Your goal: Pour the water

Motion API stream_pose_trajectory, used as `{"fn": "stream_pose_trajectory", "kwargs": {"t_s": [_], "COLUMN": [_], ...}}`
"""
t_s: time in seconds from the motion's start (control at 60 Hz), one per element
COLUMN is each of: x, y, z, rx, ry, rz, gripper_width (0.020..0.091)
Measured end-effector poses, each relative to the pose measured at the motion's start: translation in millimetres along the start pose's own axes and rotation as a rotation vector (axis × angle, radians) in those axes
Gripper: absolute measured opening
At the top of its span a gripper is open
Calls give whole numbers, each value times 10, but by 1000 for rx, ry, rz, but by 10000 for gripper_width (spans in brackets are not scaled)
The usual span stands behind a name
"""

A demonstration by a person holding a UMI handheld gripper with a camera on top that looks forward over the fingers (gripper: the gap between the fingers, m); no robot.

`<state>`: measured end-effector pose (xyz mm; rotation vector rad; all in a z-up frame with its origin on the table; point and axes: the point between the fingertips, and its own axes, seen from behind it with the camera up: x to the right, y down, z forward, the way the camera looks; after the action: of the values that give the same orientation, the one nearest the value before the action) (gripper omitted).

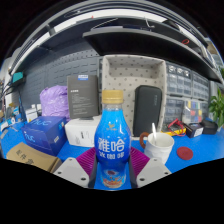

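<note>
A blue plastic bottle (112,145) with an orange cap and a blue label with white characters stands upright between my fingers. My gripper (112,168) is shut on the bottle, both purple pads (90,165) pressing its lower sides. A white cup (158,147) with a white stick in it sits on the blue table (195,150), just right of the bottle and a little beyond it.
Blue boxes (43,133), a purple bag (53,101) and a brown carton (30,157) crowd the left. A white box (80,131) is behind the bottle. A black panel (147,108), a red disc (185,153), small items and a plant (216,106) lie right.
</note>
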<state>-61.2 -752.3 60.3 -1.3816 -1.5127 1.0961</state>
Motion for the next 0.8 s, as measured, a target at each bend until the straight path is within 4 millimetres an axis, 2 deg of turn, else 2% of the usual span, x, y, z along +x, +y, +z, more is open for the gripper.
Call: {"fn": "stream_pose_trajectory", "kwargs": {"t_s": [0.017,0.033,0.05,0.067,0.1,0.117,0.15,0.167,0.367,0.55,0.8], "x": [-9,-13,-26,-46,-52,-49,-49,-47,45,95,69], "y": [5,1,-5,-10,-15,-13,-21,-18,-35,-147,-538], "z": [6,11,14,16,18,24,36,43,66,77,197], "rx": [4,9,15,17,25,26,32,31,3,-86,-145], "ry": [-4,-5,-10,-14,-20,-22,-29,-33,-63,-80,-158], "rz": [-10,-20,-28,-33,-41,-39,-28,-19,105,563,1255], "gripper_width": [500,457,461,416,416,362,371,337,336,336,334]}}
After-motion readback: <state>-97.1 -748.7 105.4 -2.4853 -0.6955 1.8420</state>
